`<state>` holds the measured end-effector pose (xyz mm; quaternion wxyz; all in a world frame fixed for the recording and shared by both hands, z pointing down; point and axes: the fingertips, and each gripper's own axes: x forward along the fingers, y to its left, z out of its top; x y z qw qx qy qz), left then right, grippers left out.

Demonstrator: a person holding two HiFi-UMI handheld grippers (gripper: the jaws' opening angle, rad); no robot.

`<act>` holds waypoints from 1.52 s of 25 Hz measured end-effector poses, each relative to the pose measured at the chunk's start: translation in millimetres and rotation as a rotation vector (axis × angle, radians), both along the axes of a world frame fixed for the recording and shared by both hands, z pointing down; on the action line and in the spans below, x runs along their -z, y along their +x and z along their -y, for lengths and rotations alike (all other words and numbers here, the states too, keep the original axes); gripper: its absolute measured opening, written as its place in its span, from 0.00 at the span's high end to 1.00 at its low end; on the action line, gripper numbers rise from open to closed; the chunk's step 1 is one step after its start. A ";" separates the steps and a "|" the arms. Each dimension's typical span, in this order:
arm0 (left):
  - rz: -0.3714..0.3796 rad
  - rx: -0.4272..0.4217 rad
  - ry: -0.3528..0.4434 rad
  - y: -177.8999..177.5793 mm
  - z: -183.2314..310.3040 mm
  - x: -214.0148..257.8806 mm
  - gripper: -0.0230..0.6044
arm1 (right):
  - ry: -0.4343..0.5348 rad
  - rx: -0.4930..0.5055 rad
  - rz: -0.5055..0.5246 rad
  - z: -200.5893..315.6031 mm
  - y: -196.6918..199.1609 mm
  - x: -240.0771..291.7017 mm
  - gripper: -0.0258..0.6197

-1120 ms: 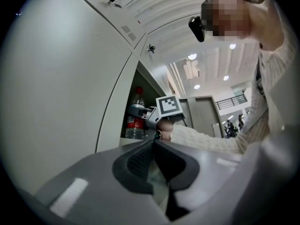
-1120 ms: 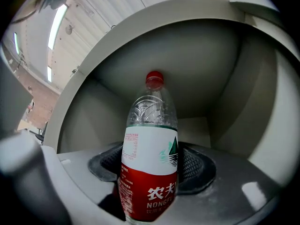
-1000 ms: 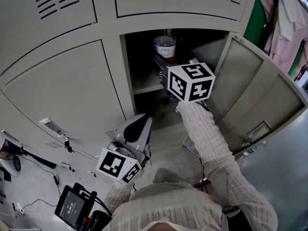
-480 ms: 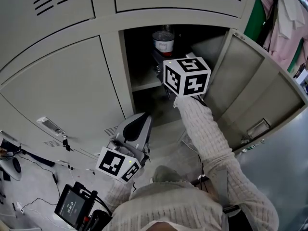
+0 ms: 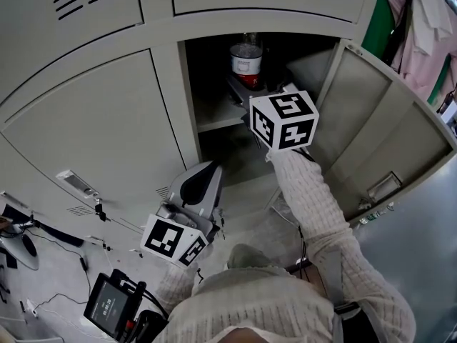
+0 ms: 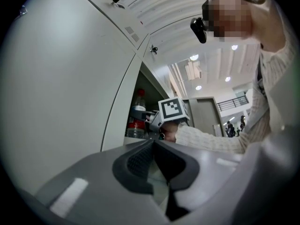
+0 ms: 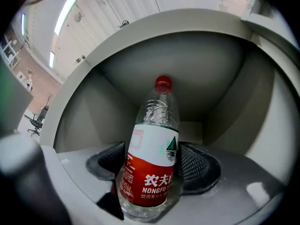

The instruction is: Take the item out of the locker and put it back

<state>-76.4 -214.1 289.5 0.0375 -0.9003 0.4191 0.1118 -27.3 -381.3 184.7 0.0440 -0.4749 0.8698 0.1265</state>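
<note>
Bottle (image 7: 154, 125) stands slightly tilted between the jaws of the right gripper (image 7: 151, 151), which have just been opening and now flank its label loosely. Beyond it lies the locker (image 7: 201, 78) back wall. The left gripper (image 6: 152, 146) has its jaws together on nothing, outside the locker.

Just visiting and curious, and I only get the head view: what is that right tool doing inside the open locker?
Observer: The right tool has its jaws flanking a clear plastic bottle with a red-and-white label; they have just been opening.
Operator: Is the bottle capped?
Observer: Yes, a red cap is on it.
Operator: And the left tool?
Observer: The left tool is shut, with nothing between its jaws.
</note>
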 end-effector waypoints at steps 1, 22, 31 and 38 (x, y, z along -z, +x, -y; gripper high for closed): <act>0.000 0.001 0.000 -0.3 0.8 -0.5 0.95 | 0.009 0.001 0.002 -3.3 1.8 -0.6 0.42; -0.001 -0.043 0.010 20.5 0.4 6.0 0.95 | 0.049 0.123 0.185 -135.0 37.1 -23.4 0.76; -0.009 -0.037 -0.003 22.0 -8.3 -2.3 0.95 | 0.019 0.218 0.184 -167.0 33.1 -67.6 0.96; -0.038 -0.043 -0.001 19.6 -18.3 -8.8 0.95 | -0.077 0.221 0.111 -177.8 24.3 -116.9 0.96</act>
